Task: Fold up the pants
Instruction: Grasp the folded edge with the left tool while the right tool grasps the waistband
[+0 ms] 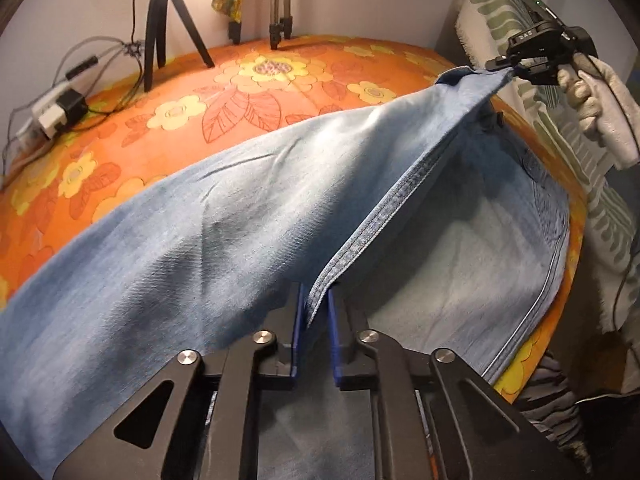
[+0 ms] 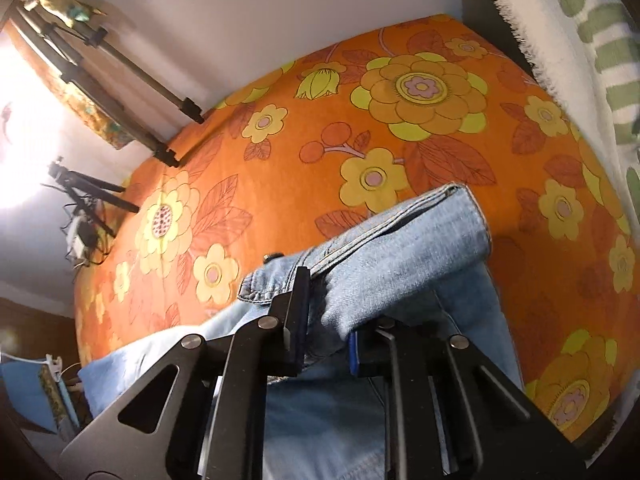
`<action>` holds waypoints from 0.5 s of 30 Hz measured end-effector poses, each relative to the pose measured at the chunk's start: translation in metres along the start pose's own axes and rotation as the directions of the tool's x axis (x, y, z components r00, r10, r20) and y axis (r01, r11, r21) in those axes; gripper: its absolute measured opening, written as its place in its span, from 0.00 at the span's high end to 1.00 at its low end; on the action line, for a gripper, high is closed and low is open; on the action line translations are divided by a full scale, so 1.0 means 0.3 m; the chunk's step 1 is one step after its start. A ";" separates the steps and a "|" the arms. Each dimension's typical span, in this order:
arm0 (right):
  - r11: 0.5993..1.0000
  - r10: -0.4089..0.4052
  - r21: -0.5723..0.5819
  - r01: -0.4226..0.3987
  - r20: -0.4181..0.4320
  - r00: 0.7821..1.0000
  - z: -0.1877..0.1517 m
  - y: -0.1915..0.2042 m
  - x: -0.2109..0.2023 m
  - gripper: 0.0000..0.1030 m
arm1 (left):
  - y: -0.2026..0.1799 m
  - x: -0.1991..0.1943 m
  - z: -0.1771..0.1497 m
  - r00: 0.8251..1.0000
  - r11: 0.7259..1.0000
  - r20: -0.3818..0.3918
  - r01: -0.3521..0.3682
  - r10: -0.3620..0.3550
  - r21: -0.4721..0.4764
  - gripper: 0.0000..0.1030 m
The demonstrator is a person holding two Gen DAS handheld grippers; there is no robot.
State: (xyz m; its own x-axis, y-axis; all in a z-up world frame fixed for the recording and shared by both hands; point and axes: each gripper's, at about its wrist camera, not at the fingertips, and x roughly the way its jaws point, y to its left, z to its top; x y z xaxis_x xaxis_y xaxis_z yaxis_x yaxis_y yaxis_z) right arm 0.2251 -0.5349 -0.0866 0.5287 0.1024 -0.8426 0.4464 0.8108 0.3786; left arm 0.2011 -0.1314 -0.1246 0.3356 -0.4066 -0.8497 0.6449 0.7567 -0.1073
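1. Left gripper (image 1: 317, 320): black fingers with blue pads (image 1: 299, 332) clenched on the stitched side seam of the light-blue denim pants (image 1: 208, 248); the fabric fold runs up out of the narrow gap between the pads.
2. Right gripper (image 2: 330, 344): blue-padded fingers (image 2: 301, 316) clamped on the waistband end of the same pants; bunched denim, a belt loop and a metal rivet sit just past the tips.
3. In the left wrist view the right gripper (image 1: 506, 65) shows at the upper right, pinching the pants' top corner, held by a hand in a pale knit glove (image 1: 580, 96).
4. The pants are stretched between the two grippers. The gripped edge is raised; the rest drapes onto the orange floral-print cloth (image 1: 248, 92) covering the surface.
5. Background: black tripod (image 1: 160, 28) and a silver tripod (image 1: 280, 8) stand at the far edge by the white wall, near a small black-and-white box with cables (image 1: 60, 114).
6. A white-and-green patterned woven cloth (image 2: 580, 40) hangs along the right side.
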 end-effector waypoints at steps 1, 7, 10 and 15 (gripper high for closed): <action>1.000 0.011 0.002 -0.011 0.003 1.000 -0.011 -0.011 -0.018 0.86 | -0.009 -0.011 -0.005 1.000 1.000 0.013 -0.013 0.013 0.013 0.94; 0.998 0.070 0.007 -0.070 0.021 0.997 -0.084 -0.057 -0.109 0.87 | -0.042 -0.069 -0.019 0.997 0.998 0.060 -0.044 0.041 0.045 0.96; 0.996 0.088 0.005 -0.088 0.036 0.995 -0.120 -0.072 -0.151 0.87 | -0.061 -0.106 -0.037 0.996 0.998 0.079 -0.036 0.032 0.053 0.97; 0.991 0.133 0.016 -0.134 0.065 0.989 -0.218 -0.119 -0.232 0.89 | -0.101 -0.191 -0.083 0.994 0.996 0.104 -0.035 0.026 0.085 0.97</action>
State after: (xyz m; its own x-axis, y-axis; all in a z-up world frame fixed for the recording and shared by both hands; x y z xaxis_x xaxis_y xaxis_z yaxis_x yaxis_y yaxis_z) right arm 0.1252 -0.5333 -0.0665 0.6292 0.1716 -0.7581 0.3830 0.7803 0.4945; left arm 0.1452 -0.1182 -0.0854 0.4214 -0.4378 -0.7942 0.6888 0.7242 -0.0337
